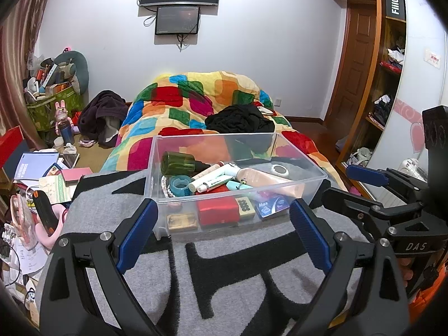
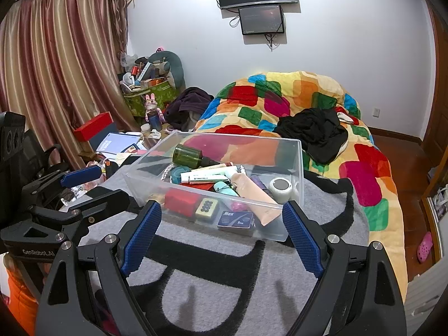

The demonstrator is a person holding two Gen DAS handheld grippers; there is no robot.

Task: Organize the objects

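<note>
Grey blanket [image 1: 238, 266] with broad black markings covers the near end of a bed, and a patchwork quilt [image 1: 196, 103] in many colours lies heaped beyond it under two wall-mounted screens. At far left in the left wrist view, papers and boxes crowd a cluttered desk [image 1: 36, 179]. Next comes the left gripper [image 1: 224, 235], its blue-padded fingers spread wide and holding nothing, poised just short of the near wall of a clear plastic bin [image 1: 296, 145] that rests on the blanket. Inside the bin, from left to right, lie a green glass bottle [image 1: 179, 163], a teal tape roll [image 1: 179, 185], a red box [image 1: 218, 210], a mahjong-style tile [image 1: 246, 208], a blue card pack [image 1: 270, 208], a peach tube [image 1: 266, 177] and a white round speaker [image 1: 280, 170]. Farther right, the right gripper [image 2: 221, 233] also stands parted and empty, near the bin's front edge. A black garment [image 2: 313, 134] sits on the quilt behind.
</note>
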